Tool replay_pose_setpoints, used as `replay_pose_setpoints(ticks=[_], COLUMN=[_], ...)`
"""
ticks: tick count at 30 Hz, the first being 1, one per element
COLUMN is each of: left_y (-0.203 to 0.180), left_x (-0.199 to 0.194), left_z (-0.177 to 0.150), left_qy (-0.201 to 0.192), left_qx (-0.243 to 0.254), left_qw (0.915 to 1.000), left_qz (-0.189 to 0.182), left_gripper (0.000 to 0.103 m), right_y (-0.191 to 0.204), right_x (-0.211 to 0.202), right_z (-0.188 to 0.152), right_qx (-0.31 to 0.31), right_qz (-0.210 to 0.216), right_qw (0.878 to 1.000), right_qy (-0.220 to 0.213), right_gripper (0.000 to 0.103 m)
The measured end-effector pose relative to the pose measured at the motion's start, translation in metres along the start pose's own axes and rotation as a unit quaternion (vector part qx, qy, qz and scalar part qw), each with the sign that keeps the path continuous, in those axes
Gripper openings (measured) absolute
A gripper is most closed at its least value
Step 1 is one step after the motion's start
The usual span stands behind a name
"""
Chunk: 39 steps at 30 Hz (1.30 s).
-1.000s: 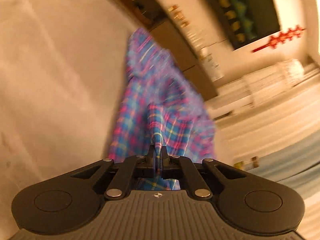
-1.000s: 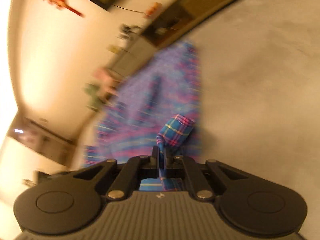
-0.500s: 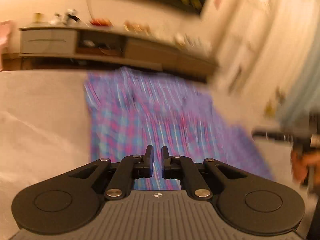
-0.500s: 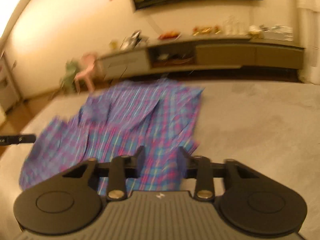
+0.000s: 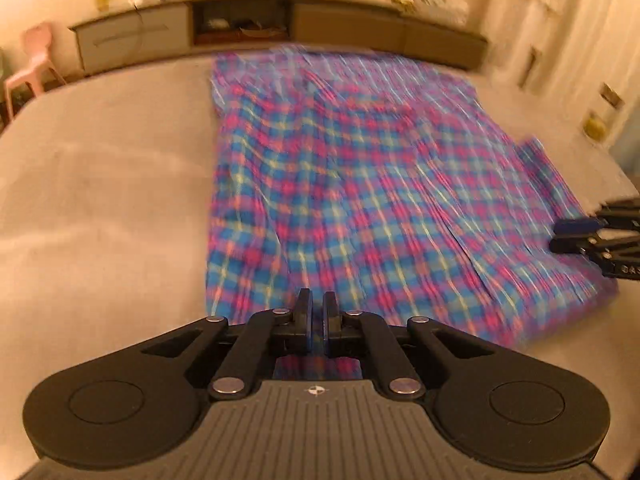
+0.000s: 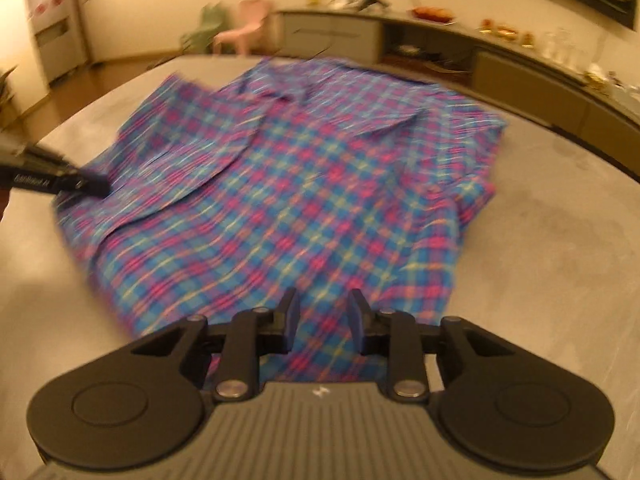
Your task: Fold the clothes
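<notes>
A blue, pink and yellow plaid shirt (image 5: 360,184) lies spread on the grey table (image 5: 100,200), collar at the far side. It also shows in the right wrist view (image 6: 288,184). My left gripper (image 5: 317,310) hovers over the shirt's near hem, jaws a narrow gap apart, holding nothing. My right gripper (image 6: 323,312) is open and empty above the near hem. Each gripper shows at the other view's edge: the right one (image 5: 592,236), the left one (image 6: 52,180).
The grey table (image 6: 560,240) stretches bare to the right of the shirt. Behind it runs a long low sideboard (image 5: 280,28) with small items on top. A pink chair (image 5: 32,56) stands at the far left.
Both grippers held bunched plaid cloth a second ago. They have let go and pulled back, and the shirt now lies spread flat on the table.
</notes>
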<state>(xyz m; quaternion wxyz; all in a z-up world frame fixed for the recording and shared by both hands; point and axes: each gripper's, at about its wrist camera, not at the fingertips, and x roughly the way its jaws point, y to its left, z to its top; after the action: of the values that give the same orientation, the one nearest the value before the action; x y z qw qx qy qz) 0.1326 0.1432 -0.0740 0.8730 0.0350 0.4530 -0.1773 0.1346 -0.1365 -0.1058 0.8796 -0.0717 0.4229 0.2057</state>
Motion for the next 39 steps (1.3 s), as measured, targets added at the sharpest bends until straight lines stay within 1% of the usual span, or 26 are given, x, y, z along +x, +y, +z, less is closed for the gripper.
replay_pose_setpoints(ticks=[1, 2, 4, 6, 7, 8, 10, 12, 14, 15, 16, 18, 19, 20, 22, 23, 25, 26, 28, 30, 32, 34, 36, 37, 38, 39], left_y=[-0.003, -0.006, -0.012, -0.012, -0.012, -0.011, -0.008, -0.003, 0.011, 0.019, 0.024, 0.027, 0.027, 0.025, 0.018, 0.014, 0.006, 0.002, 0.003, 0.003, 0.011, 0.020, 0.025, 0.025, 0.025, 0.025], left_x=[-0.008, -0.018, -0.036, -0.049, -0.049, -0.044, -0.028, -0.005, 0.007, 0.011, 0.011, 0.005, 0.002, -0.003, -0.013, -0.015, -0.011, -0.007, 0.003, 0.009, 0.008, 0.009, 0.014, 0.018, 0.021, 0.025], left_z=[-0.005, -0.006, -0.001, 0.011, 0.018, 0.024, 0.030, 0.030, 0.024, 0.020, 0.017, 0.021, 0.023, 0.026, 0.034, 0.038, 0.043, 0.044, 0.048, 0.050, 0.052, 0.054, 0.056, 0.055, 0.055, 0.055], left_qy=[0.004, -0.008, -0.047, -0.100, -0.113, -0.114, -0.106, -0.072, -0.061, -0.067, -0.075, -0.086, -0.091, -0.101, -0.121, -0.127, -0.119, -0.114, -0.102, -0.102, -0.101, -0.092, -0.082, -0.079, -0.076, -0.074], left_qx=[0.012, 0.024, 0.041, 0.039, 0.033, 0.030, 0.028, 0.028, 0.015, 0.007, 0.004, 0.005, 0.006, 0.008, 0.015, 0.020, 0.029, 0.034, 0.040, 0.051, 0.049, 0.043, 0.045, 0.049, 0.053, 0.057], left_qw=[0.9999, 0.9996, 0.9978, 0.9940, 0.9930, 0.9930, 0.9940, 0.9962, 0.9959, 0.9947, 0.9932, 0.9914, 0.9905, 0.9905, 0.9907, 0.9909, 0.9921, 0.9927, 0.9936, 0.9923, 0.9923, 0.9939, 0.9950, 0.9951, 0.9951, 0.9951], left_qz=[0.002, 0.009, 0.021, 0.020, 0.016, 0.011, 0.009, 0.040, 0.065, 0.077, 0.089, 0.099, 0.103, 0.093, 0.059, 0.041, 0.026, 0.020, 0.025, 0.048, 0.052, 0.041, 0.033, 0.033, 0.034, 0.034], left_gripper=[0.005, 0.005, 0.005, 0.005, 0.005, 0.005, 0.005, 0.005, 0.005, 0.010, 0.010, 0.010, 0.010, 0.010, 0.010, 0.010, 0.010, 0.010, 0.010, 0.010, 0.010, 0.010, 0.010, 0.010, 0.010, 0.010], right_y=[0.004, 0.009, 0.012, 0.008, 0.003, -0.004, -0.022, -0.043, -0.057, -0.061, -0.064, -0.071, -0.074, -0.076, -0.084, -0.088, -0.096, -0.102, -0.113, -0.124, -0.135, -0.143, -0.150, -0.151, -0.149, -0.146], right_x=[-0.005, -0.010, -0.019, -0.030, -0.034, -0.032, -0.016, 0.009, 0.005, -0.003, -0.011, -0.026, -0.033, -0.038, -0.040, -0.034, -0.015, 0.004, 0.041, 0.078, 0.118, 0.149, 0.172, 0.181, 0.185, 0.186], right_z=[-0.003, -0.004, -0.001, 0.006, 0.012, 0.018, 0.025, 0.021, 0.016, 0.019, 0.022, 0.028, 0.035, 0.047, 0.076, 0.095, 0.135, 0.154, 0.193, 0.228, 0.250, 0.252, 0.247, 0.243, 0.241, 0.238], right_qx=[-0.012, -0.024, -0.029, -0.015, -0.004, 0.009, 0.034, 0.068, 0.092, 0.099, 0.105, 0.119, 0.122, 0.122, 0.117, 0.110, 0.099, 0.099, 0.100, 0.105, 0.127, 0.154, 0.173, 0.177, 0.173, 0.166], right_qz=[0.011, 0.020, 0.035, 0.034, 0.023, 0.005, -0.027, -0.047, -0.041, -0.032, -0.023, -0.004, 0.000, 0.001, 0.001, -0.005, -0.017, -0.024, -0.038, -0.051, -0.057, -0.058, -0.059, -0.057, -0.055, -0.056], right_qw=[1.000, 0.999, 0.999, 0.999, 1.000, 0.999, 0.998, 0.996, 0.994, 0.994, 0.993, 0.991, 0.990, 0.989, 0.989, 0.990, 0.991, 0.992, 0.992, 0.992, 0.990, 0.986, 0.983, 0.982, 0.983, 0.984], right_qy=[0.009, 0.019, 0.030, 0.003, -0.016, -0.032, -0.040, -0.022, -0.039, -0.043, -0.047, -0.055, -0.064, -0.079, -0.094, -0.093, -0.087, -0.078, -0.061, -0.043, -0.028, -0.014, 0.004, 0.014, 0.019, 0.020], right_gripper=[0.027, 0.027, 0.025, 0.025, 0.027, 0.029, 0.029, 0.029, 0.028, 0.028, 0.029, 0.040, 0.055, 0.061, 0.062, 0.062, 0.063, 0.064, 0.065, 0.066, 0.072, 0.075, 0.075, 0.068, 0.049, 0.035])
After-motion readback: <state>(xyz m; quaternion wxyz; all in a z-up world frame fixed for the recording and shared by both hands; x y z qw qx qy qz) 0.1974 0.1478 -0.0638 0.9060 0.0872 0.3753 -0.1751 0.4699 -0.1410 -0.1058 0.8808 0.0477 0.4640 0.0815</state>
